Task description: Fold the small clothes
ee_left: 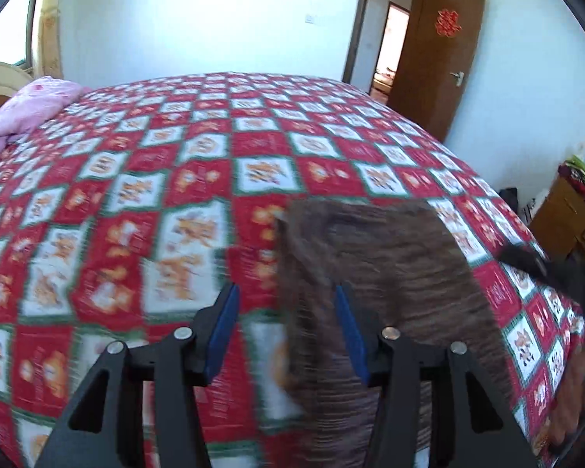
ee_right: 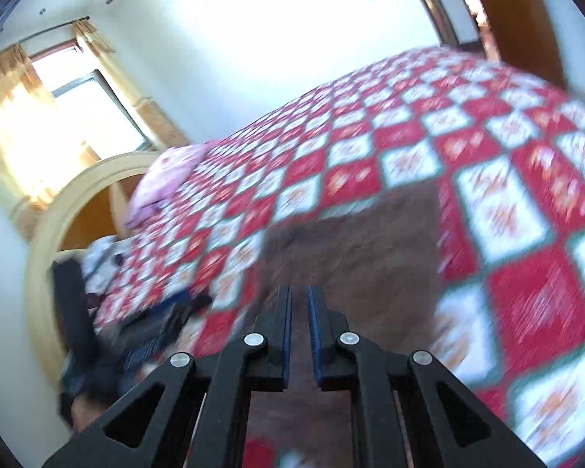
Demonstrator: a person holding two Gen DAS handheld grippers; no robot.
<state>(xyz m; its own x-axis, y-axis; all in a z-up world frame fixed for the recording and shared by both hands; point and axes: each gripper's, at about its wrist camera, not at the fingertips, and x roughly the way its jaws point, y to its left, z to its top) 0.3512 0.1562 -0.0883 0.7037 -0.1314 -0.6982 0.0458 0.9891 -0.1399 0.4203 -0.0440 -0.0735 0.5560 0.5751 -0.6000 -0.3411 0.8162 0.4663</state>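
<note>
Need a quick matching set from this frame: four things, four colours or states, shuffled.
Things:
1. brown garment
2. pillow
3. left tongs
4. right tongs

States:
A. pink, at the far left of the bed
B. jaws nearly closed
C. jaws wide apart
D. streaky knit on the red checked bedspread

Pairs: 1-D, 2-A, 3-C, 4-B

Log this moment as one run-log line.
left gripper: open, beside brown garment | right gripper: nearly shut, grip unclear | garment on checkered bedspread | views blurred
</note>
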